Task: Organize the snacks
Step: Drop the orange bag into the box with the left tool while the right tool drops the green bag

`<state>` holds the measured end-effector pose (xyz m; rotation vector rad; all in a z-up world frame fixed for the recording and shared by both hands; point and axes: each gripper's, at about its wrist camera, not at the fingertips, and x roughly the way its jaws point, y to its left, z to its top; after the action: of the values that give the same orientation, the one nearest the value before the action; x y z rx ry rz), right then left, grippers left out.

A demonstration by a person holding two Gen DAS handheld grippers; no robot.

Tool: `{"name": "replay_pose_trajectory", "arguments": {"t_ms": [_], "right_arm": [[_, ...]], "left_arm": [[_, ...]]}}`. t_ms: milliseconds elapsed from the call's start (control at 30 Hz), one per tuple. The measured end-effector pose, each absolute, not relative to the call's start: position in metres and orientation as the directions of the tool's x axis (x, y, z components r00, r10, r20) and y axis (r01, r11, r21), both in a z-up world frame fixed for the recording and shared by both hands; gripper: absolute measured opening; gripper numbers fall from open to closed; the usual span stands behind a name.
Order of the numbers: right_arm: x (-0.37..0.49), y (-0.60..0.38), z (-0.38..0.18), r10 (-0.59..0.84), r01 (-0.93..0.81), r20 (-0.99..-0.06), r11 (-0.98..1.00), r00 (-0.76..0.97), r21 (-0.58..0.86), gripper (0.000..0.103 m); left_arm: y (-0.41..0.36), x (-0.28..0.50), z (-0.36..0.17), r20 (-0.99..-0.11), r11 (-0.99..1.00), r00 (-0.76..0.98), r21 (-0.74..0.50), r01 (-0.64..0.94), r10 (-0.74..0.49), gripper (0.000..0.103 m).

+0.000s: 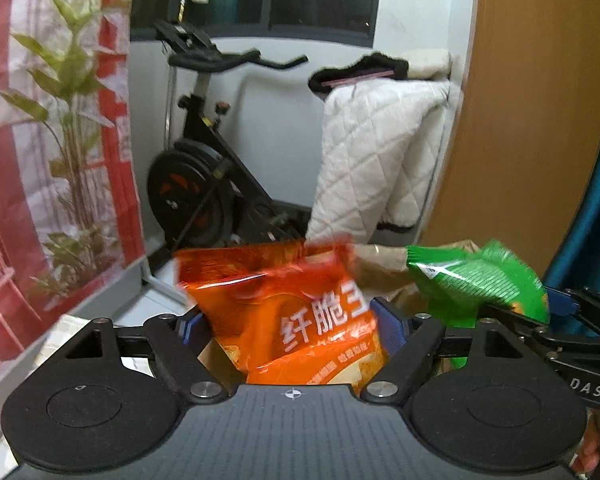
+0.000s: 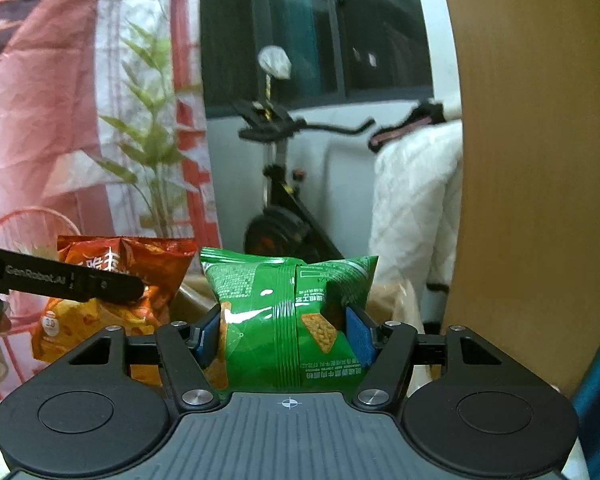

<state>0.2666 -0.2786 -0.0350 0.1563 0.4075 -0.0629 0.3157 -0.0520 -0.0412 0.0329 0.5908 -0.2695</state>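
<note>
An orange snack bag (image 1: 300,312) hangs between the blue pads of my left gripper (image 1: 288,326), which is shut on it. In the right wrist view the same orange bag (image 2: 140,264) is at the left, with a black finger of the left gripper (image 2: 80,280) across it. My right gripper (image 2: 284,336) is shut on a green snack bag (image 2: 284,312), whose sides dent in at the pads. From the left wrist view the green bag (image 1: 480,284) sits at the right. Both bags are held up in the air over a brown paper bag (image 1: 380,264).
A black exercise bike (image 1: 204,184) stands by the far wall. Beside it a white quilted coat (image 1: 380,152) hangs against a wooden panel (image 1: 532,120). At the left is a leafy plant (image 1: 72,120) in front of a red and white sheet.
</note>
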Motion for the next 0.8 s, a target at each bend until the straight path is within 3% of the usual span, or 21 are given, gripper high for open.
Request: {"name": "replay_pose_trajectory", "arguments": {"t_ms": [100,267,400,600,800], "right_arm": [[0.261,-0.28,-0.041,-0.018,0.099,-0.403,0.979,0.915,0.179,0.073],[0.236,-0.282,-0.046,-0.006,0.1,-0.393,0.97,0.919,0.22,0.073],[0.206,-0.282,-0.049,0.006,0.096,-0.369,0.962,0.93,0.257,0.079],[0.173,-0.27,-0.059,0.011,0.08,-0.36,0.969,0.933,0.235,0.079],[0.157,-0.251,-0.079,0.067,0.048,-0.409,0.963,0.91,0.265,0.079]], "left_arm": [[-0.049,0.315,-0.046,-0.561,0.965,0.792,-0.048,0.257,-0.239,0.088],[-0.038,0.289,-0.04,-0.533,0.959,0.803,-0.066,0.275,-0.267,0.088],[-0.026,0.261,-0.04,-0.512,0.959,0.813,-0.086,0.272,-0.277,0.088],[-0.011,0.225,-0.055,-0.522,0.956,0.802,-0.123,0.268,-0.292,0.088],[-0.002,0.199,-0.077,-0.555,0.945,0.768,-0.13,0.299,-0.32,0.088]]}}
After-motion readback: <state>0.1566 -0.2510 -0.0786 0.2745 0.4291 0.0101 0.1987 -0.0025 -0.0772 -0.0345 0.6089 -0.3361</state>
